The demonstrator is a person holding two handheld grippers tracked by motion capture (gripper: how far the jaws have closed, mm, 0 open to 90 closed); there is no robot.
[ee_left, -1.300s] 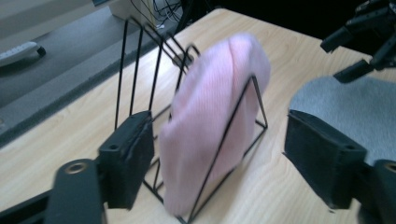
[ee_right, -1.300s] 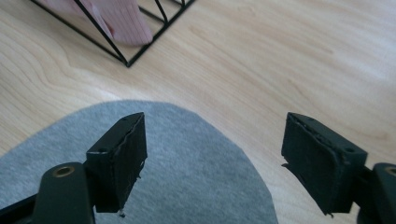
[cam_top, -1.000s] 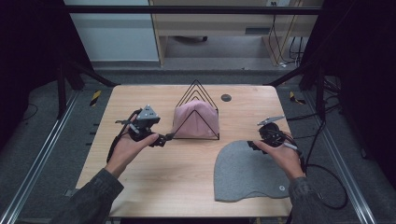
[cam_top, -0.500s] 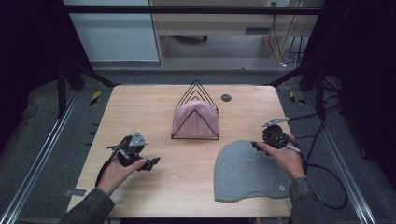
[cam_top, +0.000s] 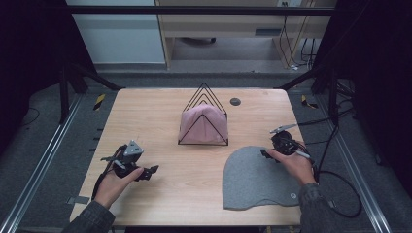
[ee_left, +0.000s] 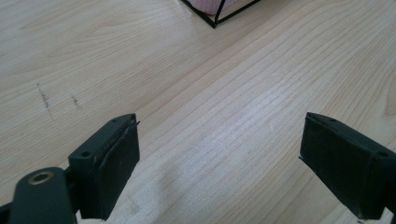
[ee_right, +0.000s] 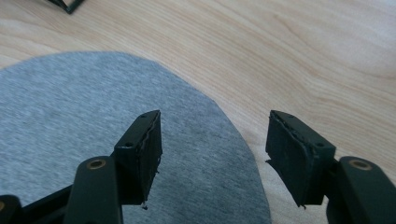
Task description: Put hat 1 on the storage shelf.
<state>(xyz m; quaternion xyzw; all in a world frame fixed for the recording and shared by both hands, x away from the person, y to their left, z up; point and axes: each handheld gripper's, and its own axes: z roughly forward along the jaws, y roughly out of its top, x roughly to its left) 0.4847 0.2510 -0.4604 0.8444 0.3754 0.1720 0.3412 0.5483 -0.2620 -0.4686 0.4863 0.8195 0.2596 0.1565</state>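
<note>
Taking the grey beanie (cam_top: 257, 177) as the landmark, it lies flat on the near right part of the wooden table (cam_top: 155, 111), its rounded crown towards the far side and a small round tag near its near right corner. The right gripper (cam_top: 265, 153) sits at the beanie's far right edge, held low in the person's right hand (cam_top: 294, 165). In the right gripper view its jaws stand apart with nothing pinched between them; they have just been opening a little, and the beanie's curved edge (ee_right: 140, 93) runs under the gap, one jaw over grey cloth and the other over bare wood. Well to the left of the beanie, across open tabletop, the left gripper (cam_top: 153, 170) rests low in the left hand (cam_top: 114, 182); the left gripper view shows its jaws spread wide over bare wood, holding nothing. Just beyond the beanie's far edge stands a black wire rack (cam_top: 204, 116) with a pink beanie (cam_top: 203, 124) tucked among its triangular frames. Farther still from the grey beanie, near the table's far edge, is a small dark round disc (cam_top: 235, 101).
</note>
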